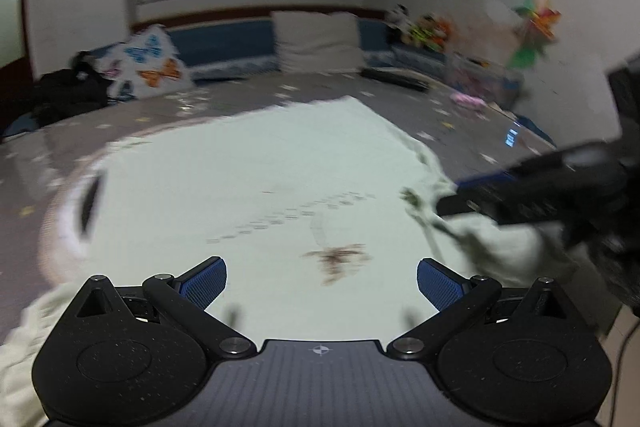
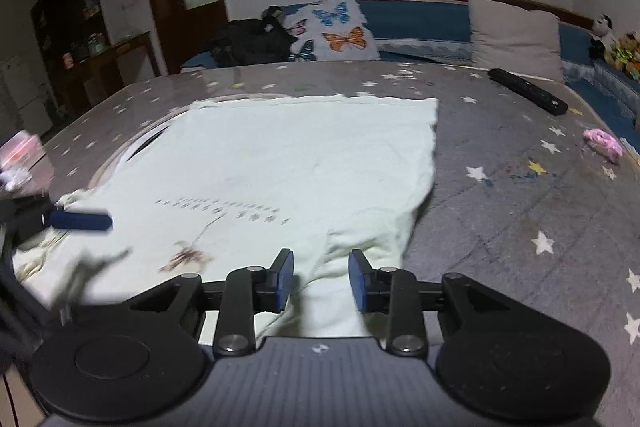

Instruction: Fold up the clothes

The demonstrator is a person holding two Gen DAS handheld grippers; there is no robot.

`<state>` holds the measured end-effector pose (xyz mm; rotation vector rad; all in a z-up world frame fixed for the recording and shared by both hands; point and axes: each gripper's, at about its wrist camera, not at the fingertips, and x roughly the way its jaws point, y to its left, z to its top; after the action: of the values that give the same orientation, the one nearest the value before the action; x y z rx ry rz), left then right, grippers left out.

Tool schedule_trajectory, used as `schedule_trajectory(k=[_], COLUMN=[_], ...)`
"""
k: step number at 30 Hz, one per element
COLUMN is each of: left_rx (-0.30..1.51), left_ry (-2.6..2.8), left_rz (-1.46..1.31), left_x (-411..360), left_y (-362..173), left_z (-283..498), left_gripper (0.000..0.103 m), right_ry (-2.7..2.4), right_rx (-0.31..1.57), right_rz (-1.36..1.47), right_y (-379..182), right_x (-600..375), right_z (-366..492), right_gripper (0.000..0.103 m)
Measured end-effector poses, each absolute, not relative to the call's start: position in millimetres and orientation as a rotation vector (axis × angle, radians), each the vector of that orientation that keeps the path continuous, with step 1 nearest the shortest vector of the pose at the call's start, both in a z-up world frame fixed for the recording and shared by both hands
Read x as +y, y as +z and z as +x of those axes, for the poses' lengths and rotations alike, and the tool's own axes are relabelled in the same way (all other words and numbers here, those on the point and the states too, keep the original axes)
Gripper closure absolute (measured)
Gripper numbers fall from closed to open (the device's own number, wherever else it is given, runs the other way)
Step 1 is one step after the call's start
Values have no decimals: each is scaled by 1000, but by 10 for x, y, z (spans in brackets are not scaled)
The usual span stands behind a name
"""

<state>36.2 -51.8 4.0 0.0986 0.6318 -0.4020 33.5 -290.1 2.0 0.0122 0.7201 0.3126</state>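
A pale green T-shirt [image 1: 260, 179] [image 2: 280, 155] lies spread flat on a grey star-patterned surface [image 2: 520, 207], its small print facing up. My left gripper [image 1: 322, 283] hovers over the shirt's near edge, open wide with nothing between its blue pads. My right gripper [image 2: 320, 279] has its pads drawn in on a bunched fold at the shirt's near right corner, and the cloth rises up between them. In the left wrist view, the right gripper [image 1: 468, 193] comes in from the right with crumpled fabric hanging below it. The frames are motion-blurred.
A black remote [image 2: 528, 91] lies at the back right of the surface, and a pink item [image 2: 604, 143] sits near the right edge. Behind are a butterfly pillow [image 2: 340, 31], a beige cushion [image 2: 516, 35] and a black bag [image 2: 252, 39]. Soft toys line the right.
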Motion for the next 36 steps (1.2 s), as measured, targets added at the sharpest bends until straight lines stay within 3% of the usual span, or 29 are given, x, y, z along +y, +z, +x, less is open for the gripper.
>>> schedule_trajectory(k=[2,8,19,22,33,36], left_rx=[613,593,640,664,661,626], left_ry=[-346,-125,97,78,-9,-51], left_rz=[87,16,-167,-212,-280,-281], left_x=[-301,448,1448,1547,1622,1578], left_y=[81,153,54,-20,-111,6], left_z=[295,95,-162,-151,-138,-156], left_gripper=[0,8,26,35,92,94], right_ry=[343,461,730,776,895,911], right_rx=[717,703,697,691,707,724], right_rz=[-9,-88,-229,-257,-328,-341], right_y=[49,159,229,242,74,-8], right_x=[-2808,-2407,-1403,-1189,-617,-557], right_z=[256,98,-1,-7,-79,-101], right_gripper=[62,56,55,55,55,55])
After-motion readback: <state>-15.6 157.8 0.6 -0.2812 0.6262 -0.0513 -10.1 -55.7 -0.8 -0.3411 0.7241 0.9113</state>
